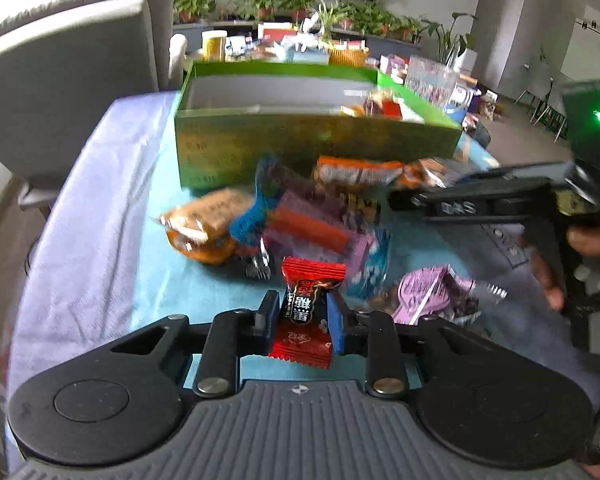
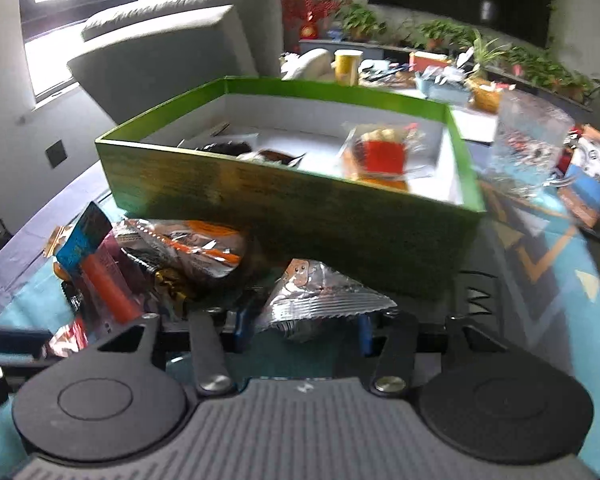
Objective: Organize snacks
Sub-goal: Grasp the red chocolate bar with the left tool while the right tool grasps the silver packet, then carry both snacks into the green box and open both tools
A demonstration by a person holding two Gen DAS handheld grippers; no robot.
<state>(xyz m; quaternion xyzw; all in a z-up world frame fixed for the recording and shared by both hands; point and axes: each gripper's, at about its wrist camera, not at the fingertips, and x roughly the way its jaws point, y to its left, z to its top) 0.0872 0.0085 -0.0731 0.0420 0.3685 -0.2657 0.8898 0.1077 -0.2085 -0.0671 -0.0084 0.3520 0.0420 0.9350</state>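
My left gripper is shut on a red and black candy and holds it above the teal cloth, in front of a pile of snack packets. The green box stands behind the pile, with a few snacks inside. My right gripper is shut on a silver snack packet just in front of the green box. In the left wrist view the right gripper reaches in from the right over the pile.
A purple packet lies right of the candy. Orange and blue packets lie left of my right gripper. A grey armchair stands at the left. A cluttered table with plants is behind the box.
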